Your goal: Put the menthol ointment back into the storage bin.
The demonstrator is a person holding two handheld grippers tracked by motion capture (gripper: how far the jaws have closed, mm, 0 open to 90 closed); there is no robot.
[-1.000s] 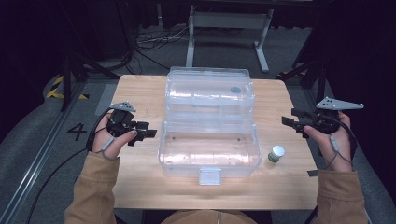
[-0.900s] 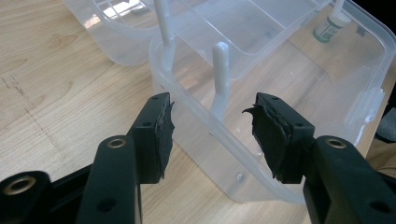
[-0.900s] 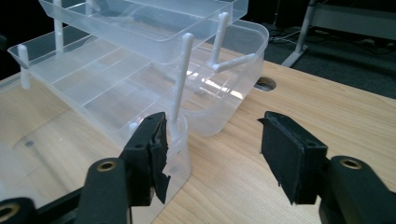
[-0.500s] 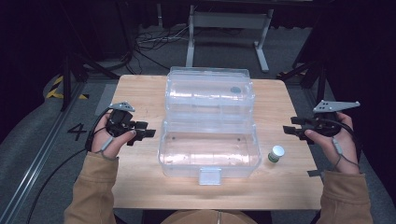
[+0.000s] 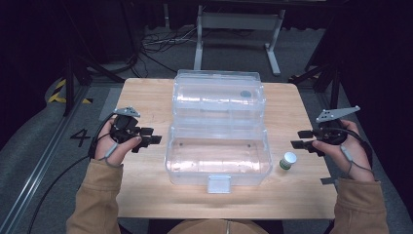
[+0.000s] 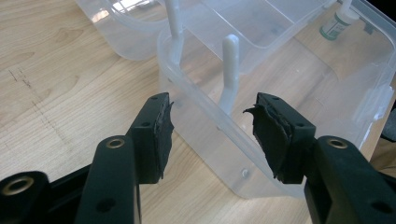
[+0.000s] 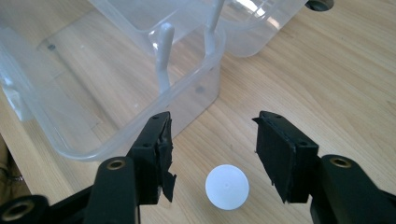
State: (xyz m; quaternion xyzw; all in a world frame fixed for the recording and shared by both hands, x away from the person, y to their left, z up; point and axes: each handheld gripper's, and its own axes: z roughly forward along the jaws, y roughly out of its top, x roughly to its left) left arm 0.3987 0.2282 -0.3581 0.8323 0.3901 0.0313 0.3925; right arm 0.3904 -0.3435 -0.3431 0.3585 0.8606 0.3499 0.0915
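Lab: numbered floor marking [image 5: 80, 137], loose cables [image 5: 156, 41], metal stand [image 5: 237, 22].

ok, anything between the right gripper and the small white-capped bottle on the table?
Nothing visible. The small white-capped bottle stands on bare wood just ahead of the right gripper, whose jaws have just been closing but stay open. The clear plastic box lies off to one side.

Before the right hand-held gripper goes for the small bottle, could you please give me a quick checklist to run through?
1. Right hand-held gripper jaws, just closing a little, apart and empty: ok.
2. Small bottle upright on table: ok.
3. Bottle's white cap low between the jaws: ok.
4. Clear box open: ok.
5. Left hand-held gripper open, empty, beside the box: ok.
6. Bottle cap tight: cannot tell.
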